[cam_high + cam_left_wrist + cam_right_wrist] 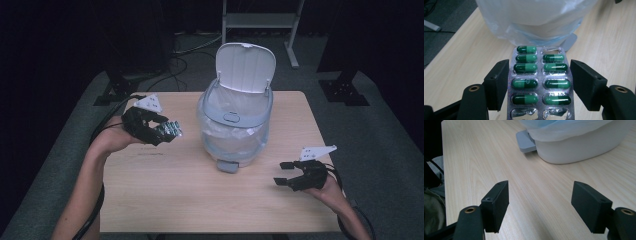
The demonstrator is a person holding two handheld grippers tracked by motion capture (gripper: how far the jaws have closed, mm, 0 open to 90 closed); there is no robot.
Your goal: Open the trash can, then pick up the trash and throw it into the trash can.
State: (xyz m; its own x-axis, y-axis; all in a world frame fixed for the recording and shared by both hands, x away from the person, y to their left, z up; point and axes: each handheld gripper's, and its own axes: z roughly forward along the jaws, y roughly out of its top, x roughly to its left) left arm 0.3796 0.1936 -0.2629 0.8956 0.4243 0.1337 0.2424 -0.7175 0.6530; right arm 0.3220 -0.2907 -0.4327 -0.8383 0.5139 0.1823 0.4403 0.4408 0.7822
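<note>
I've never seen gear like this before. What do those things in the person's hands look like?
Each hand holds a black two-jaw gripper: left gripper, right gripper. The jaws end in flat, blocky black pads with small holes. A pale grey three-cornered plate with dots sits on top of each, and a black cable trails back. The forearms are bare.

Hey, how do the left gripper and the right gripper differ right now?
The left gripper is shut on a blister pack of green capsules, while the right gripper is open with nothing between its fingers. The left gripper sits left of the bin, raised off the table; the right gripper sits lower, to the bin's right. Both are black, hand-held, and point toward the open, bag-lined bin.
</note>
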